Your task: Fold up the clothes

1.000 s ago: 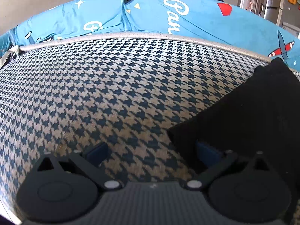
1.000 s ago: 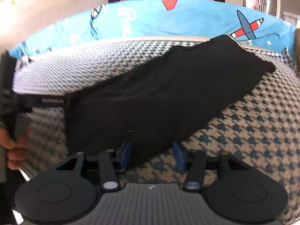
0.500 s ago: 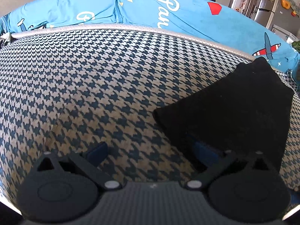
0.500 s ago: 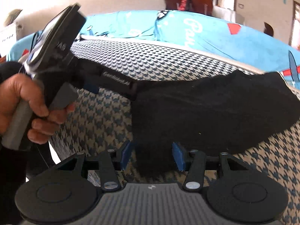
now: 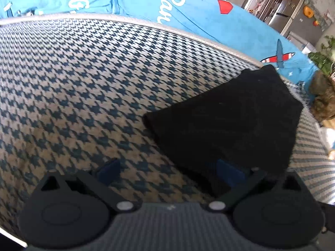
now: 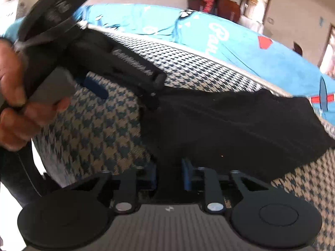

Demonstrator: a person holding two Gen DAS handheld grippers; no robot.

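A houndstooth-covered cushion (image 5: pixel 88 79) with pale piping along its far edge carries a black garment (image 5: pixel 236 121), which lies flat toward its right side, one corner reaching the far edge piping.

Left gripper (image 5: pixel 169 172): jaws spread wide; right gripper (image 6: pixel 169 174): jaws narrowed, pads clamping; bare hand (image 6: pixel 12 96) grips left handle.

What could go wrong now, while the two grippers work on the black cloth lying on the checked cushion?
1. The left gripper stands wide open, only its right finger at the black cloth; closing here may miss that edge.
2. The right gripper holds only a narrow near edge of the cloth, which could slip out.
3. The cloth reaches the far rim of the checked houndstooth cushion and might slide off.
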